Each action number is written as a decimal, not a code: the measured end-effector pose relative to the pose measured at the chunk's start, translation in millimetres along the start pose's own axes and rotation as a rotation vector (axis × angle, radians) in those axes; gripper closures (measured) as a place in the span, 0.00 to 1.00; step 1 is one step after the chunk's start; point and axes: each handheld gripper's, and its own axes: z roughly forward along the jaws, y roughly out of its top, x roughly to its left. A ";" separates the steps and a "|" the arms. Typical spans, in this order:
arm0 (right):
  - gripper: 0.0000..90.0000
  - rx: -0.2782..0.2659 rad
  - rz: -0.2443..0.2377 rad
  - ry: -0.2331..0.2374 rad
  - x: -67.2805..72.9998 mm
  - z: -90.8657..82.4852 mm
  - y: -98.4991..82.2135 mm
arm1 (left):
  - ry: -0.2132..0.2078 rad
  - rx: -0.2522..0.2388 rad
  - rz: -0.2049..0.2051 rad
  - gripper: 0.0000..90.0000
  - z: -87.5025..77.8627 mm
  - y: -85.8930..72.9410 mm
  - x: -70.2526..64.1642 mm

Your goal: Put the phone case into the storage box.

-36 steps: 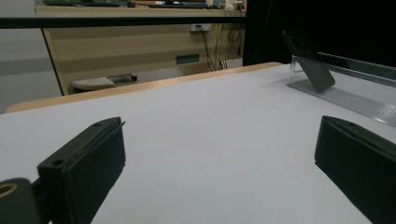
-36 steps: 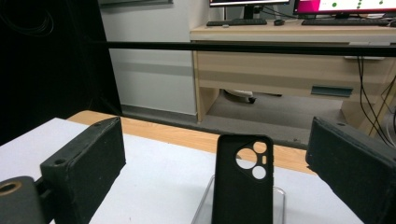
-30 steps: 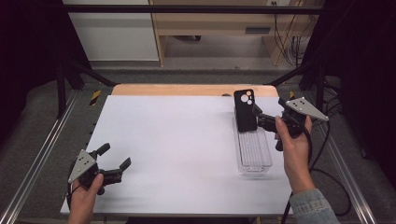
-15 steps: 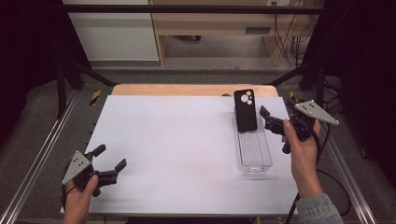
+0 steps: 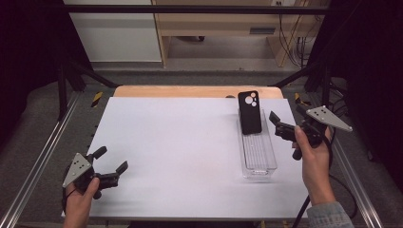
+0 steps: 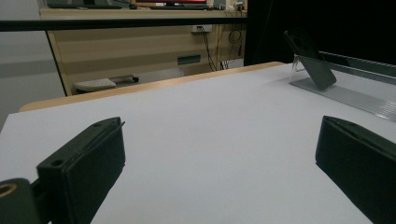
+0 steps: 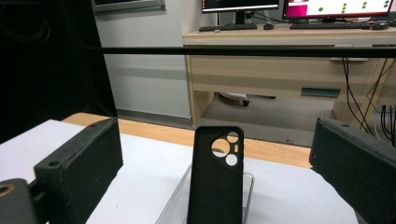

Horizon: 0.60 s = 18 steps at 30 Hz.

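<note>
So the right gripper [image 5: 280,127] has let go and backed off toward 3 o'clock since a second ago, jaws wide, holding nothing. The phone case [image 5: 250,112] now leans in the far end of the clear tray [image 5: 259,164], so placing looks done. Left gripper [image 5: 111,166] idles at 7 o'clock, wide open too, nothing in it. The case's bottom edge is cut off in the right gripper view.

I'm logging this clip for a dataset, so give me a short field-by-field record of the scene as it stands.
surface: white table
item: black phone case, leaning at the far end of the tray
container: clear plastic tray, near the table's right side
left tongs: open, near left corner, holding nothing
right tongs: open, just right of the tray, holding nothing
</note>
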 end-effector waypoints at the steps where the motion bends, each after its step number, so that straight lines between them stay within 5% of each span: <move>1: 0.03 -0.002 -0.008 -0.004 -0.4 -0.8 -0.9 | -0.001 0.001 0.000 0.02 -0.1 0.1 -0.4; 18: 0.03 -0.033 -0.090 -0.005 -5.0 -11.5 -17.9 | 0.005 -0.005 -0.029 0.02 -9.3 -0.7 -5.6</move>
